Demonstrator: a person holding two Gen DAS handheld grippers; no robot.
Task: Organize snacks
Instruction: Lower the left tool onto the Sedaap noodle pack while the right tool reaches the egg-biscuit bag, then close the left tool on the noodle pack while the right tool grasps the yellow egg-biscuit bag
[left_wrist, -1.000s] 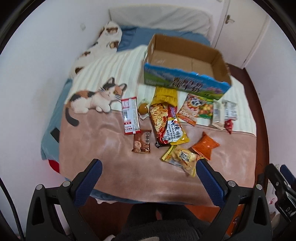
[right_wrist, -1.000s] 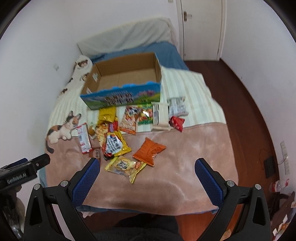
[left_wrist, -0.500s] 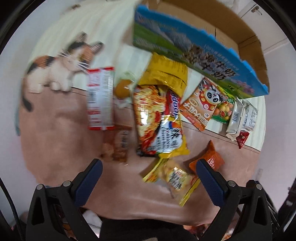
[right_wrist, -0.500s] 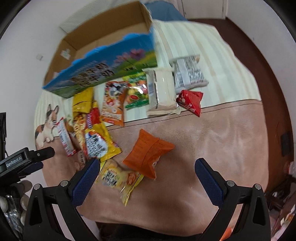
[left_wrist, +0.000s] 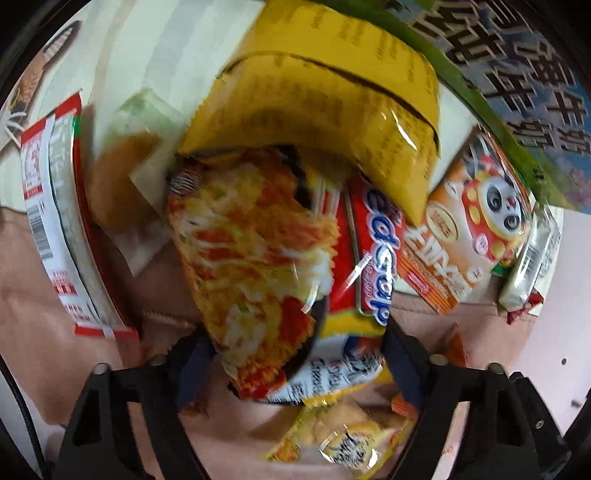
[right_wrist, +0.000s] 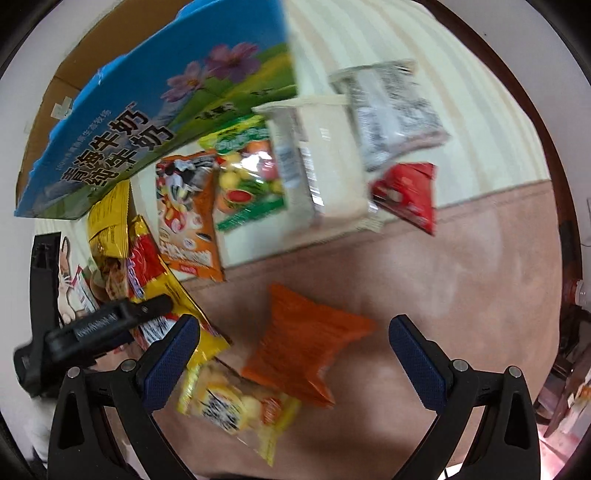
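On the bed, at the seam of the pink blanket (right_wrist: 461, 280) and cream striped cover:

1. Open cardboard carton with blue-and-green printed side (right_wrist: 159, 122): standing behind the snacks; judged their destination.
2. Large yellow-and-red crinkly noodle packet (left_wrist: 258, 266): lying between the left gripper (left_wrist: 295, 369) fingers, which are standing apart around its near end, not yet clamped. Advice: be closing on the sealed edge, not the brittle middle, and lifting clear of the yellow biscuit pouch (left_wrist: 347, 443) beneath.
3. Orange puffed foil bag (right_wrist: 306, 343): lying between the right gripper (right_wrist: 295, 354) fingers, spread wide. Be pinching the crimped seam, since air-filled foil is prone to slipping.
4. Orange panda-print packet (left_wrist: 469, 229), white wrapped bar (right_wrist: 325, 162), small red sachet (right_wrist: 406, 195): waiting beside the carton.
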